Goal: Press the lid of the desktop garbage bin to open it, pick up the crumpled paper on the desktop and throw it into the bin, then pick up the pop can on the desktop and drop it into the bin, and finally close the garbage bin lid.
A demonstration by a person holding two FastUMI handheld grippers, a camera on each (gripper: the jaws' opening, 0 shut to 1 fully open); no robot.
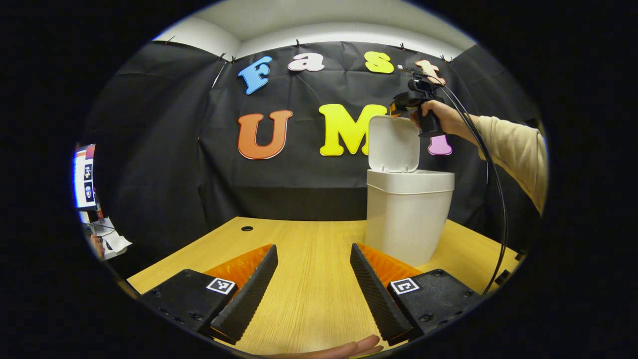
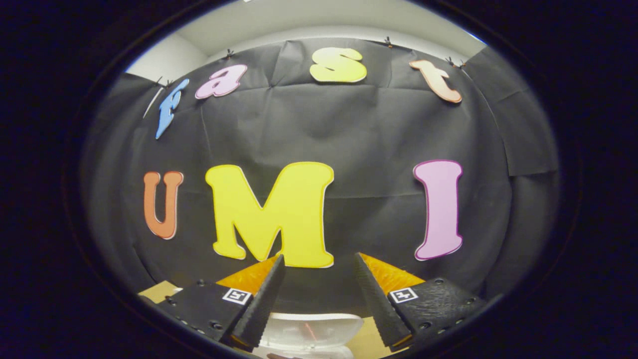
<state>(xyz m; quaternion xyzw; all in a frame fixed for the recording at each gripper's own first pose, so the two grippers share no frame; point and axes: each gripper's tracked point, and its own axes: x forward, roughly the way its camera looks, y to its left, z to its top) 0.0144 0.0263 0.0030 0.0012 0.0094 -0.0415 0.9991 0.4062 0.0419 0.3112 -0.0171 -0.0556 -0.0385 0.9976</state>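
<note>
The white desktop bin (image 1: 408, 214) stands on the wooden table (image 1: 309, 294), right of centre, with its lid (image 1: 394, 143) swung up and standing upright. My left gripper (image 1: 313, 249) hovers low over the table, in front of the bin and to its left. It is open with nothing between its fingers. A hand in a cream sleeve holds my right gripper (image 1: 416, 102) above the bin, just behind the top of the raised lid. In the right gripper view that gripper (image 2: 319, 258) is open and holds nothing. The white bin top (image 2: 311, 326) lies directly beneath its fingers.
A black cable (image 1: 498, 209) hangs from the right gripper down past the bin's right side. A round cable hole (image 1: 246, 228) sits at the table's far left. A lit screen (image 1: 84, 177) and papers stand off the table's left edge. A fingertip (image 1: 349, 349) shows at the bottom.
</note>
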